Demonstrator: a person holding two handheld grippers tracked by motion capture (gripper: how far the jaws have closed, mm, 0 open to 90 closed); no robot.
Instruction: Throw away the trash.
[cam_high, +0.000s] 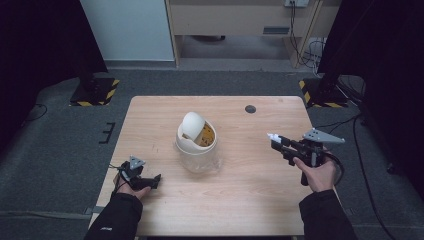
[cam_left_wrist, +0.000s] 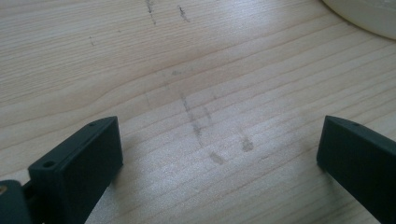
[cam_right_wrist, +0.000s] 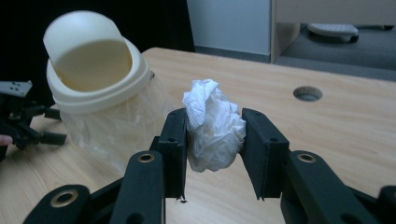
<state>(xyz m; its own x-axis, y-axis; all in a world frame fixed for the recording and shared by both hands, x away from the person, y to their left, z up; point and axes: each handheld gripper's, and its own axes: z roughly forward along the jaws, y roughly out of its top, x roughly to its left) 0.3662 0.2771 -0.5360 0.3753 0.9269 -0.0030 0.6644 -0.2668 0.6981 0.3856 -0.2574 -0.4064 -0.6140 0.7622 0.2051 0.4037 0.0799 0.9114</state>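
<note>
Tissue wad (cam_right_wrist: 214, 125) | clamped, right gripper (cam_high: 275, 139) raised, aimed at bin (cam_high: 196, 145)

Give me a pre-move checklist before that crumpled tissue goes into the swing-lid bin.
1. Grip: right gripper shut on the crumpled tissue, pads pressing both sides: ok.
2. Tissue lifted clear of the table: ok.
3. Bin upright at mid-table: ok.
4. Swing lid tilted, opening showing: ok.
5. Left gripper open, resting apart from the bin: ok.
6. Room left inside the bin: cannot tell.
</note>
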